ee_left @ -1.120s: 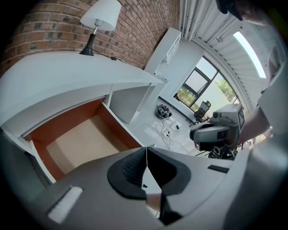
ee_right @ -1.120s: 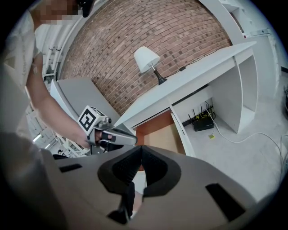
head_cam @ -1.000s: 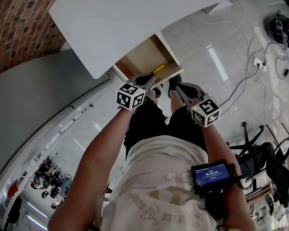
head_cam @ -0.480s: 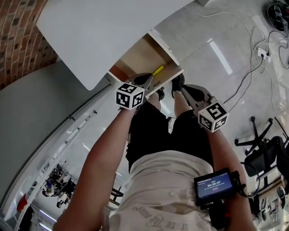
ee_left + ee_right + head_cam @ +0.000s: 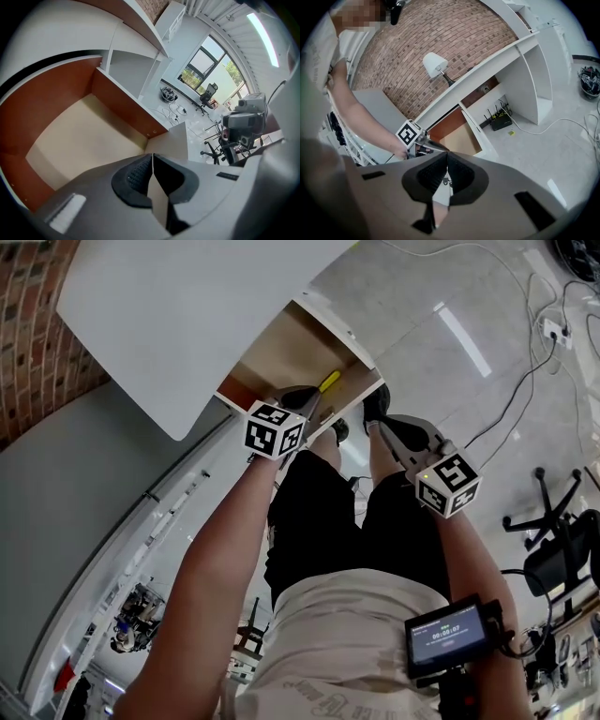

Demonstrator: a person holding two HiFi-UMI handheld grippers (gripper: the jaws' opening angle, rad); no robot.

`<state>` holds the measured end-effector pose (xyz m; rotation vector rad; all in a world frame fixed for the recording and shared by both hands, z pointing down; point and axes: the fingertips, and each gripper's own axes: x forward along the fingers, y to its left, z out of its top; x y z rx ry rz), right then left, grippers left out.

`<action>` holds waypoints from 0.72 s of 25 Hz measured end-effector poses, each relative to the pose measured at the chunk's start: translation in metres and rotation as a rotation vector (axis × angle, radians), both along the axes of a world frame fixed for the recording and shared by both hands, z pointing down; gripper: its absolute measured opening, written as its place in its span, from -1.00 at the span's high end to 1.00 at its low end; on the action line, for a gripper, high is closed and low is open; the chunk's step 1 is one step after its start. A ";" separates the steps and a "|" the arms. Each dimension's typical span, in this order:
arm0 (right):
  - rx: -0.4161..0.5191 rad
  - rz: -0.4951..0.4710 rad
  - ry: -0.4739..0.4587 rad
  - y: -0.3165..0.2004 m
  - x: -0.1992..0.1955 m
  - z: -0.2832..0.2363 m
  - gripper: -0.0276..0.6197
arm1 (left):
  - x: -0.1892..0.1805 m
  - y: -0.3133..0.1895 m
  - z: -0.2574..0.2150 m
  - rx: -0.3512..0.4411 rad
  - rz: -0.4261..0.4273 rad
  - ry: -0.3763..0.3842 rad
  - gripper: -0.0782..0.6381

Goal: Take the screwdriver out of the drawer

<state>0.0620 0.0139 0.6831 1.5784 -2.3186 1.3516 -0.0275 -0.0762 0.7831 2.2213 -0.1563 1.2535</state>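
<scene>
Under the white desk [image 5: 187, 306] the wooden drawer [image 5: 281, 357] stands pulled out. In it only the yellow handle of the screwdriver [image 5: 329, 382] shows, near the front wall. My left gripper [image 5: 313, 405] is shut and empty, its tip just short of that handle, over the drawer's front. In the left gripper view the shut left gripper [image 5: 152, 157] looks down onto the drawer's bare floor [image 5: 89, 136]; the screwdriver is hidden there. My right gripper [image 5: 382, 427] is shut on nothing, outside the drawer to its right. The right gripper [image 5: 446, 154] looks toward the drawer [image 5: 459, 136] and the left gripper [image 5: 433, 146].
The person's legs and black shoes [image 5: 375, 404] are right below the drawer front. Cables [image 5: 525, 371] trail over the tiled floor and an office chair [image 5: 562, 549] stands at the right. A lamp [image 5: 433, 63] sits on the desk; a router [image 5: 502, 123] lies under it.
Both grippers have sunk, the left one more, its tip now closer to the yellow handle at the drawer front. Jaws stayed shut.
</scene>
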 end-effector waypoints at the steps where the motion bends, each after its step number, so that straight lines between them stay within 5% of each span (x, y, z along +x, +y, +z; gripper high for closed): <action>1: -0.001 0.003 -0.002 0.002 0.001 0.001 0.90 | 0.001 -0.001 0.003 -0.001 -0.001 -0.003 0.75; 18: -0.072 0.071 -0.030 0.029 0.013 0.029 0.90 | 0.003 0.010 0.068 -0.013 0.235 -0.118 0.74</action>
